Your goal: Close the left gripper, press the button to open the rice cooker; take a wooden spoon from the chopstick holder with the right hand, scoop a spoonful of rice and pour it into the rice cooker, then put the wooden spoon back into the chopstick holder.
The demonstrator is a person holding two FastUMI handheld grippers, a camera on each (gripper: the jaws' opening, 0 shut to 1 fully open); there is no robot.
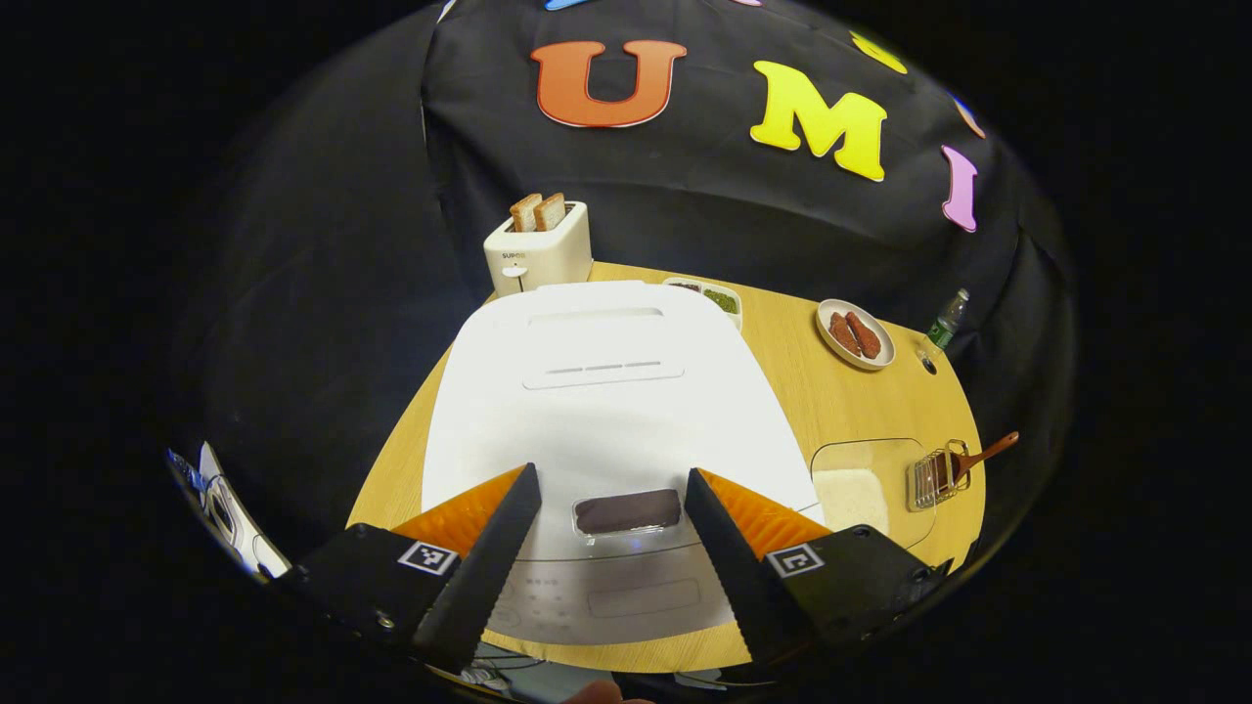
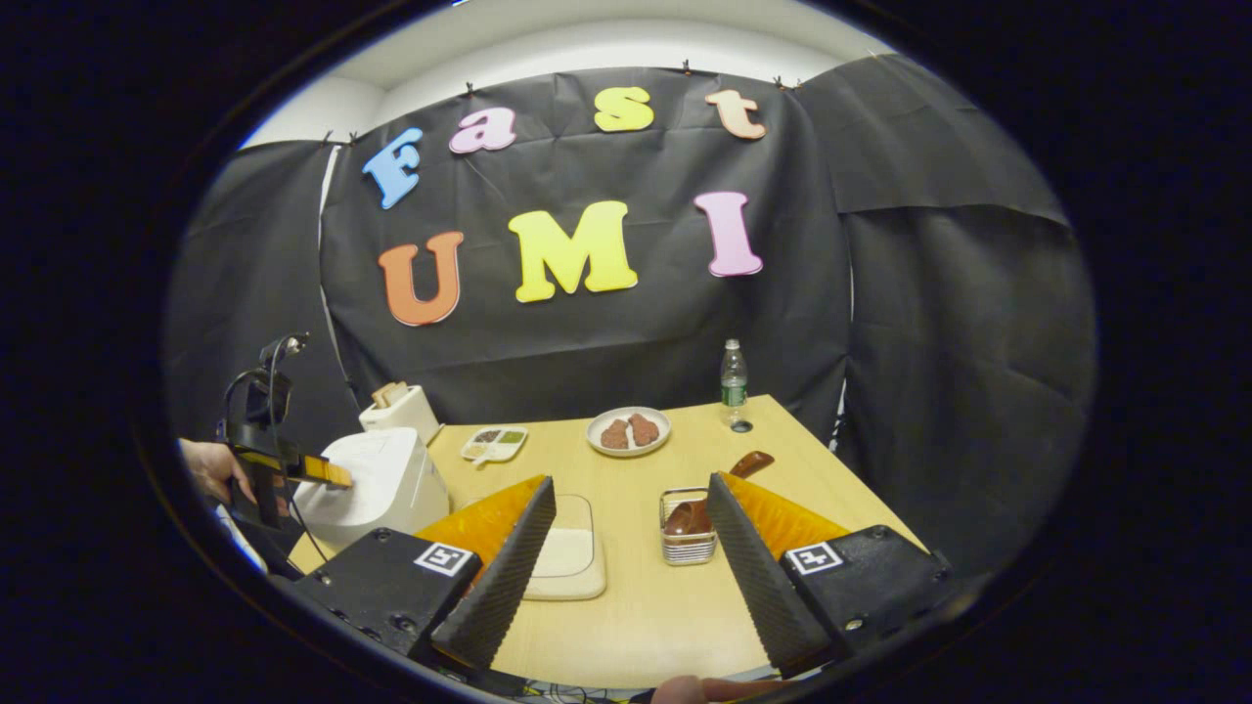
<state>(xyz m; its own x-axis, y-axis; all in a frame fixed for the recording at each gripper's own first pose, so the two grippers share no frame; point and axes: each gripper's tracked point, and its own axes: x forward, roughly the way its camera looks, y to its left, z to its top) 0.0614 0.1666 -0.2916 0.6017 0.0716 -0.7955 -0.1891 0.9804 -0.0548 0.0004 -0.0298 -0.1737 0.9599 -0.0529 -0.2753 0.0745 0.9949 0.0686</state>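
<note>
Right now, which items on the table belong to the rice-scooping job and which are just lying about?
Job: rice cooker, lid shut; its button; wooden spoon in the chopstick holder; rice tray; left gripper and right gripper, both open.

Lying about: toaster, sausage plate, water bottle, divided dish.

A staged recording booth posing as a kitchen table

Black cloth (image 2: 939,323) is hanging clipped along a pale wall, enclosing a light wooden table (image 2: 646,606) that is carrying household props: a white rice cooker (image 1: 606,391), a toaster (image 1: 540,249) holding two bread slices, a plate of sausages (image 2: 629,431), a water bottle (image 2: 734,381), a divided dish (image 2: 494,443) and a wire chopstick holder (image 2: 688,528) holding a wooden spoon (image 2: 748,463).
</note>
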